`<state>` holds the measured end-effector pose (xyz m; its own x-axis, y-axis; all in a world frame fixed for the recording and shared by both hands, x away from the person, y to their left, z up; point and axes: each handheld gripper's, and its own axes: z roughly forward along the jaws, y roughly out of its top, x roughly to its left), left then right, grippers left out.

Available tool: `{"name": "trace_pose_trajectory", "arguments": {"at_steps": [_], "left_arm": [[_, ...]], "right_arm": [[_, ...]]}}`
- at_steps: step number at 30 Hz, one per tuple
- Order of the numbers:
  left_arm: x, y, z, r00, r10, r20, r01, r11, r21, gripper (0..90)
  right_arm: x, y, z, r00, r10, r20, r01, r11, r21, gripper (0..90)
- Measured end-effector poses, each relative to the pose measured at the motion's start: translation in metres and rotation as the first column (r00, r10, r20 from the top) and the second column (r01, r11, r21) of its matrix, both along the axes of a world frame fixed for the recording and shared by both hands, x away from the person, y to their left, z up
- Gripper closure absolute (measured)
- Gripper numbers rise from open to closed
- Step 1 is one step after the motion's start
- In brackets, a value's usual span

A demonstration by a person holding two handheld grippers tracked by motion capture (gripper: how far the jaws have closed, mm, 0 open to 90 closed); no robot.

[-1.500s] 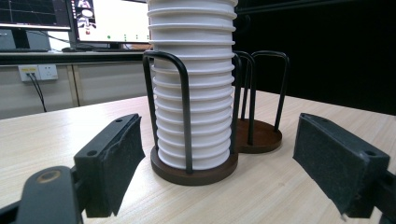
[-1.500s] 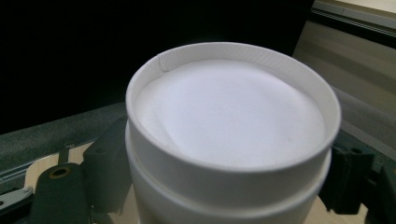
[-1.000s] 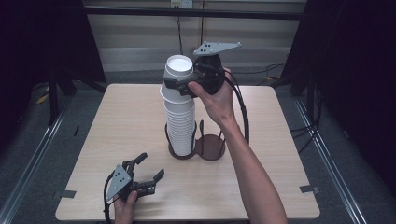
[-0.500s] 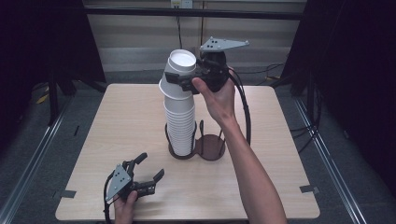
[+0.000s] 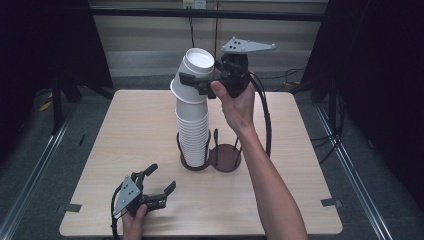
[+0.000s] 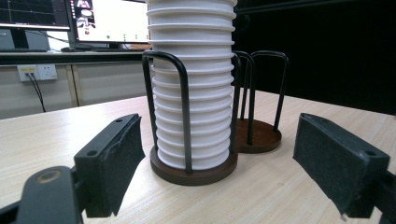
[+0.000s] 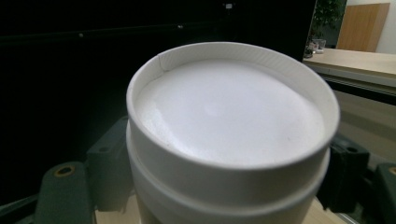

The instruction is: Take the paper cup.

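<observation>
Tilting the top white paper cup off the tall stack in its dark wire holder, your right gripper clamps it — not yet free; left gripper rests wide open on the table.

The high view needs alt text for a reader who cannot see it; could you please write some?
The right gripper grips the tilted top cup of a tall white cup stack in a dark two-ring wire holder on a wooden table. The left gripper rests open near the front edge.
</observation>
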<state>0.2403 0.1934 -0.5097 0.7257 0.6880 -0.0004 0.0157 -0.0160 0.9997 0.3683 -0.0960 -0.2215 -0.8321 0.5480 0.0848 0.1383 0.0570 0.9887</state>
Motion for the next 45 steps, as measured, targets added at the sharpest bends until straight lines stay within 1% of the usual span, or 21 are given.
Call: {"name": "trace_pose_trajectory", "arguments": {"at_steps": [3,5,12,16,20,23,27,30,32,33,36,39,45], "left_arm": [[0.000,0.000,0.000,1.0000,0.000,0.000,0.000,1.0000,-0.002,15.6],[0.000,0.000,0.000,1.0000,0.000,-0.003,0.000,1.0000,0.000,15.6],[0.000,0.000,0.000,1.0000,-0.002,-0.005,0.002,1.0000,-0.002,15.6],[0.000,0.000,0.000,1.0000,-0.001,-0.005,0.001,1.0000,-0.002,15.6],[0.000,0.000,0.000,1.0000,-0.001,-0.005,0.001,1.0000,-0.002,15.6],[0.000,0.000,0.000,1.0000,-0.002,-0.006,0.002,1.0000,-0.001,15.6],[0.001,-0.001,0.000,1.0000,-0.002,-0.008,0.002,1.0000,0.000,15.6],[0.001,-0.001,0.000,1.0000,-0.004,-0.007,0.004,1.0000,-0.001,15.6],[0.000,-0.002,0.000,0.9997,-0.015,-0.020,0.015,0.9998,-0.016,15.6],[0.001,-0.001,0.000,0.9999,-0.005,-0.010,0.005,1.0000,-0.002,15.6],[0.000,-0.002,0.000,0.9997,-0.014,-0.019,0.014,0.9998,-0.011,15.6],[0.000,-0.001,0.000,0.9998,-0.011,-0.017,0.011,0.9999,-0.010,15.6],[0.000,-0.002,0.000,0.9998,-0.005,-0.017,0.005,1.0000,-0.008,15.6]], "right_arm": [[-0.002,-0.004,0.002,1.0000,0.004,0.006,-0.004,0.9994,0.033,21.0],[-0.005,-0.005,0.002,1.0000,-0.003,0.007,0.003,0.9985,0.055,21.0],[-0.008,-0.010,0.001,0.9998,-0.013,0.014,0.012,0.9976,0.068,21.1],[-0.011,-0.015,0.004,0.9998,-0.008,0.016,0.006,0.9959,0.090,21.2],[-0.016,-0.020,0.008,0.9994,-0.013,0.031,0.011,0.9963,0.085,21.3],[-0.019,-0.026,0.009,0.9993,-0.020,0.030,0.017,0.9958,0.089,21.2],[-0.023,-0.033,0.004,0.9996,-0.019,0.021,0.017,0.9951,0.097,21.3],[-0.028,-0.036,0.002,0.9995,-0.022,0.023,0.020,0.9947,0.101,21.2],[-0.029,-0.039,0.002,0.9996,-0.017,0.022,0.015,0.9933,0.114,21.3],[-0.030,-0.040,0.002,0.9995,-0.019,0.025,0.016,0.9933,0.115,21.3],[-0.034,-0.043,0.002,0.9994,-0.023,0.025,0.020,0.9944,0.104,21.3],[-0.038,-0.046,0.001,0.9995,-0.017,0.026,0.015,0.9956,0.092,21.3],[-0.047,-0.055,-0.005,0.9995,-0.016,0.026,0.014,0.9962,0.086,21.3]]}}
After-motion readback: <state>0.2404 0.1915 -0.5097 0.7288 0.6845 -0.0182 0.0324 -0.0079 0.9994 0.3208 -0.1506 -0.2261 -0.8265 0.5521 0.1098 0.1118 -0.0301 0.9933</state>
